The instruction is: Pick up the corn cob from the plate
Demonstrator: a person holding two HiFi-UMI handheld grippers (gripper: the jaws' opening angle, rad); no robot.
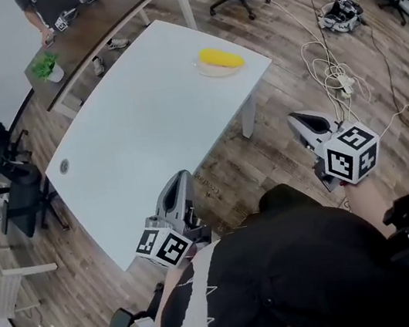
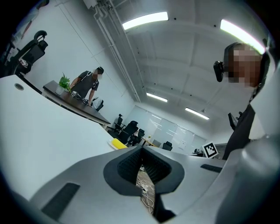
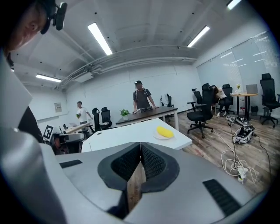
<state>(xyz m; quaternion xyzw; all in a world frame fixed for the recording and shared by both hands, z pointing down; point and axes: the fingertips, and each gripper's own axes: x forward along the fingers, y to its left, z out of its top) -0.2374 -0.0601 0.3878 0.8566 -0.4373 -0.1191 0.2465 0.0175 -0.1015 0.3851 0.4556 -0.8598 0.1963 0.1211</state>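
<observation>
corn cob (image 1: 220, 58) yellow | plate (image 1: 211, 73) white | table (image 1: 144, 130) white | floor (image 1: 218, 173) brown wood-grain

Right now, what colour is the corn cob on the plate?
Yellow; the corn cob shows best in the head view.

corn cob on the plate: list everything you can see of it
The corn cob is bright yellow, an elongated cylinder with rounded ends; no husk shows and kernels are too small to make out. It lies flat on its side on a small pale plate near the far right corner of the white table. Only the plate touches it. The left gripper and right gripper are both well short of it, shut and empty.
</observation>
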